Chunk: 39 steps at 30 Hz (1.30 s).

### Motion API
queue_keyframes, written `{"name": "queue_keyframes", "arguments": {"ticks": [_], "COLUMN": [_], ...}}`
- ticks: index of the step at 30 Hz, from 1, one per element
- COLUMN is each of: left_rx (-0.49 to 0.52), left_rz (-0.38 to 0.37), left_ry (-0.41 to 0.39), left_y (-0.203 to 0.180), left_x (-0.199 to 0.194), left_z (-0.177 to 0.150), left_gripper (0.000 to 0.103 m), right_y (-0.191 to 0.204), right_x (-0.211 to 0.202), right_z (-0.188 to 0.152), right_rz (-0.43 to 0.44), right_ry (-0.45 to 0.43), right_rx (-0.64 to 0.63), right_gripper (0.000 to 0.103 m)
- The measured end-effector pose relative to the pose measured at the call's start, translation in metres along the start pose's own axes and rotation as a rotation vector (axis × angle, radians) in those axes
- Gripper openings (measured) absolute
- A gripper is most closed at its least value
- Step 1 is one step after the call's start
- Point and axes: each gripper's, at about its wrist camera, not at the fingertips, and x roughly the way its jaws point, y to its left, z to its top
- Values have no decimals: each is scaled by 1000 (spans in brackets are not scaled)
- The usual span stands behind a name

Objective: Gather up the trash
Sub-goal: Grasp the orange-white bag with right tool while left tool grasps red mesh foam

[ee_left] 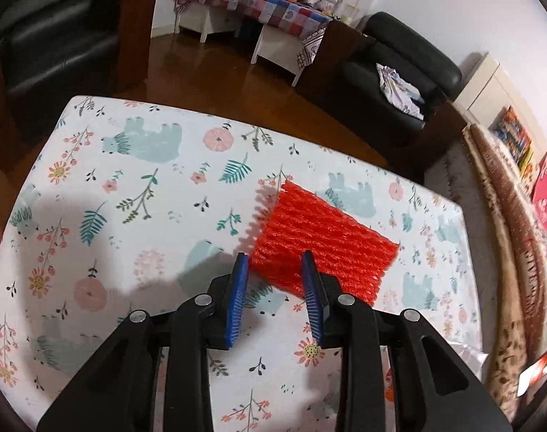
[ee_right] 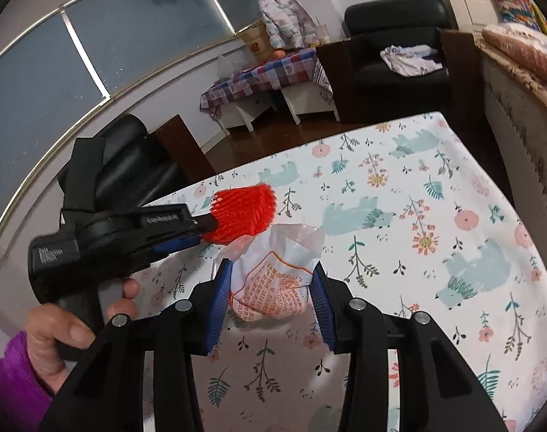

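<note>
A red foam fruit net (ee_left: pixel 320 241) lies flat on the floral tablecloth (ee_left: pixel 129 187). My left gripper (ee_left: pixel 275 264) is open, its blue pads at the net's near edge, the right pad over the net. In the right wrist view the left gripper (ee_right: pixel 201 232) reaches in from the left with its tips at the red net (ee_right: pixel 244 212). A crumpled white plastic wrapper with orange print (ee_right: pixel 273 280) sits on the table between the blue pads of my open right gripper (ee_right: pixel 271 273). I cannot tell whether the pads touch it.
The table (ee_right: pixel 435 216) ends at a wooden floor (ee_left: pixel 208 68) beyond. Black armchairs (ee_left: pixel 399 72) and a bench with a checked cloth (ee_left: pixel 259 3) stand farther back. A patterned blanket (ee_left: pixel 507 252) lies along the right side.
</note>
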Motion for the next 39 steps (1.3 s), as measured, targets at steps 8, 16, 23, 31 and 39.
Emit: {"name": "queue_keyframes", "arguments": {"ticks": [8,16,23,31,39], "left_rx": [80,91,155,168,174], "left_rz": [60,74,157,203,187], "left_ry": [-55,-122,-233,-314,-362], "left_y": [-11,2,14,24,24], "left_x": [-1,-51,-109,-149,-173], "left_z": [-9,-24,-54,-89,-106], "left_gripper": [5,4,4,4,4], "right_y": [0,4,12,17,25], "right_x": [-9,-16,-23,-27,-32], "right_z": [0,0,-2,-4,-6], "right_rz": [6,27,58,54,16], "right_ry": [-48,-71,-101,-113,-136], "right_rx": [-8,-22,-52,-68,-97], "right_gripper": [42,42,43,43,43]}}
